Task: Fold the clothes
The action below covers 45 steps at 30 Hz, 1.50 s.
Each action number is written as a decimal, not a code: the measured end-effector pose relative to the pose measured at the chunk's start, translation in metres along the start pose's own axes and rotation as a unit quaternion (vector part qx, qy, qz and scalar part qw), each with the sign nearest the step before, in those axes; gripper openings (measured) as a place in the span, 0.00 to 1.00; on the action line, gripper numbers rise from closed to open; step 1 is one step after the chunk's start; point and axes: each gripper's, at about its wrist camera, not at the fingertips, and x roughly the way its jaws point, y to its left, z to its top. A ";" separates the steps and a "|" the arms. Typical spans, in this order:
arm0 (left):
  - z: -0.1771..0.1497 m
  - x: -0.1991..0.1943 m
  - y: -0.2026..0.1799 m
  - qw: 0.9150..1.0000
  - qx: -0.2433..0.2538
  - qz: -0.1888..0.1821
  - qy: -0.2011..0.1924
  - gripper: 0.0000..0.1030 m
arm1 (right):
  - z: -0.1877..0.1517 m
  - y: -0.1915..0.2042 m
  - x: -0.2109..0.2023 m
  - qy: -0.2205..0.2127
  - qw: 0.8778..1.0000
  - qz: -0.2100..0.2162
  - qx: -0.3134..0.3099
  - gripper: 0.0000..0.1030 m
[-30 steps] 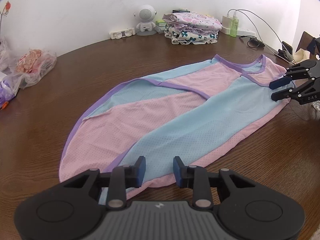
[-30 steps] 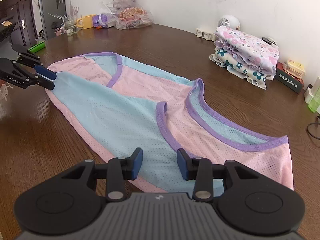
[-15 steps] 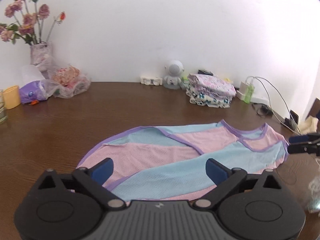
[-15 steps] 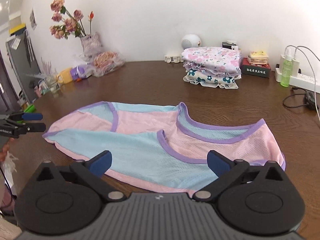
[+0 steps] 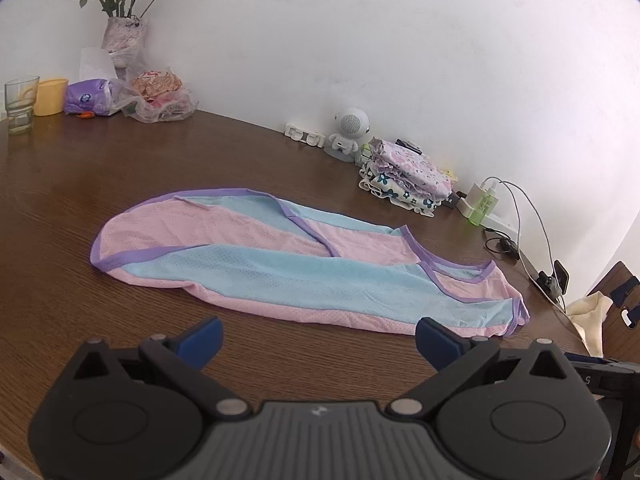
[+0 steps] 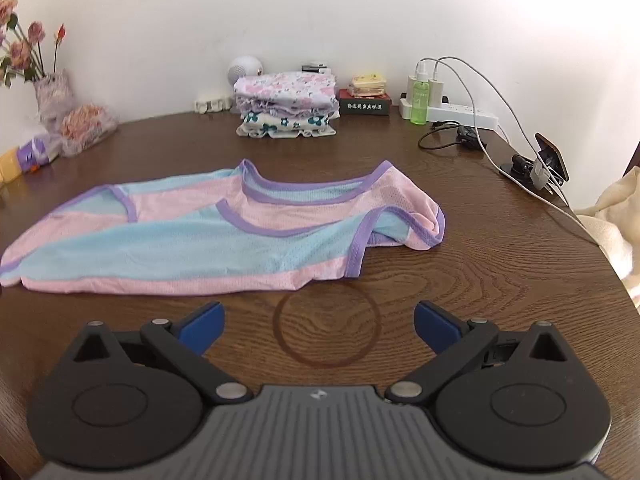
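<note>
Pink-and-blue garment (purple trim)

A dark wooden table stands against a plain white wall.

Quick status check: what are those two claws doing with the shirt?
Left gripper and right gripper open, empty, jaws just opened. Pink-and-blue top half-folded on table. Nothing in the way.

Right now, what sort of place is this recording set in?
Probably a lived-in home room, not a lab: a wooden table against a white wall holds a vase of flowers, a stack of folded clothes and a power strip with chargers.
</note>
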 end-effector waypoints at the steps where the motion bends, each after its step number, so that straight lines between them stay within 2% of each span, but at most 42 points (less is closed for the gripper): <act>1: 0.000 -0.003 -0.001 1.000 0.000 -0.001 -0.004 1.00 | -0.002 0.003 -0.001 0.006 1.000 -0.001 -0.009 1.00; 6: -0.002 -0.012 -0.005 1.000 0.008 0.007 -0.012 1.00 | -0.006 0.008 -0.006 0.015 1.000 0.021 -0.006 1.00; 11: -0.006 -0.011 -0.006 1.000 0.010 0.013 -0.006 1.00 | -0.004 0.010 -0.013 0.010 1.000 0.028 -0.004 1.00; 18: -0.005 -0.005 -0.004 1.000 0.008 0.015 -0.002 1.00 | 0.002 0.006 -0.013 0.004 0.998 0.061 0.011 1.00; 25: -0.002 0.009 0.011 1.000 0.001 0.024 0.011 1.00 | 0.005 0.000 -0.004 0.001 0.992 0.118 0.032 1.00; 31: 0.014 0.020 0.030 0.999 0.012 0.032 0.018 1.00 | 0.014 -0.006 0.013 0.011 0.992 0.125 0.031 1.00; 35: 0.055 0.032 0.027 0.996 0.090 0.024 0.011 1.00 | 0.050 -0.011 0.021 -0.024 0.987 0.154 -0.037 1.00; 39: 0.105 0.061 0.015 0.981 0.193 0.029 0.016 1.00 | 0.107 0.002 0.037 -0.055 0.969 0.165 -0.175 1.00; 42: 0.141 0.096 0.012 0.965 0.258 0.033 0.043 1.00 | 0.145 0.025 0.067 -0.029 0.942 0.177 -0.284 1.00; 43: 0.151 0.109 0.013 0.960 0.274 0.027 0.057 0.99 | 0.157 0.032 0.079 -0.012 0.932 0.181 -0.315 1.00; 45: 0.169 0.135 0.014 0.950 0.300 -0.001 0.088 0.98 | 0.179 0.041 0.110 0.027 0.919 0.202 -0.338 1.00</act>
